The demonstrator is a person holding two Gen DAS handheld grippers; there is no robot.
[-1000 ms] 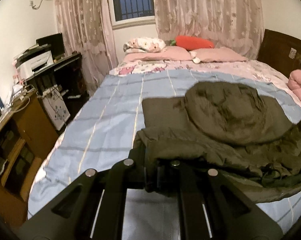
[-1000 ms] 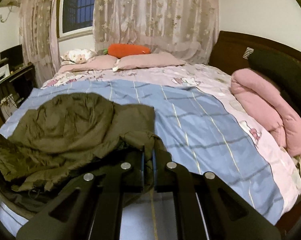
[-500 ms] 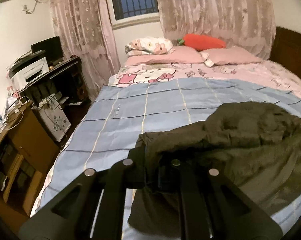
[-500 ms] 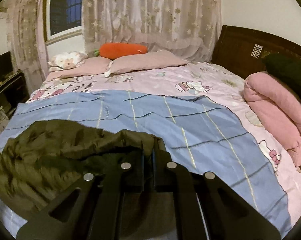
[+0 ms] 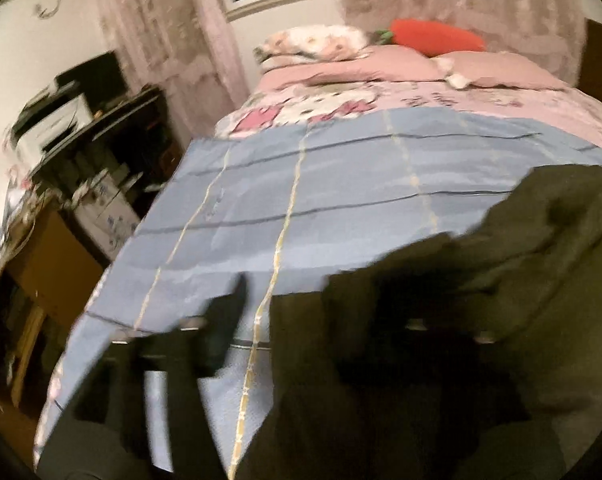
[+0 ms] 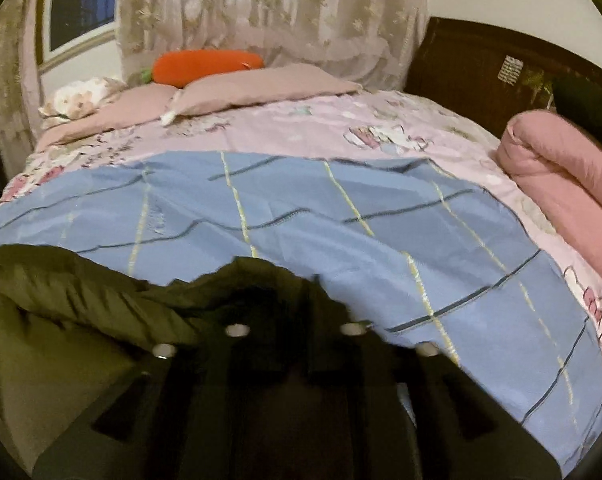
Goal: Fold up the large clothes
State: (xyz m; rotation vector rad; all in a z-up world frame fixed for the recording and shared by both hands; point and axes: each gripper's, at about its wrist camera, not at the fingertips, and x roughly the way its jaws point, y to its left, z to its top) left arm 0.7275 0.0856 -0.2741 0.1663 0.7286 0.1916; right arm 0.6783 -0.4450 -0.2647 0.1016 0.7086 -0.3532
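A large dark olive jacket (image 5: 481,280) lies bunched at the near edge of the bed on a blue checked blanket (image 5: 341,184). In the blurred left wrist view my left gripper (image 5: 301,312) has its fingers spread apart; the left finger (image 5: 225,320) stands clear over the blanket and the right one is lost in the jacket's dark folds. In the right wrist view the jacket (image 6: 61,312) fills the lower left. My right gripper (image 6: 297,300) stands with its fingers apart, the jacket's edge lying across them.
Pink pillows (image 6: 261,84) and an orange carrot cushion (image 6: 205,64) lie at the bed's head. A rolled pink quilt (image 6: 561,176) lies on the right by the dark headboard (image 6: 481,76). A desk with a printer (image 5: 53,124) stands left of the bed.
Both grippers have moved back toward the near edge of the bed, pulling the jacket along. Both grippers' fingers have spread apart since half a second ago.
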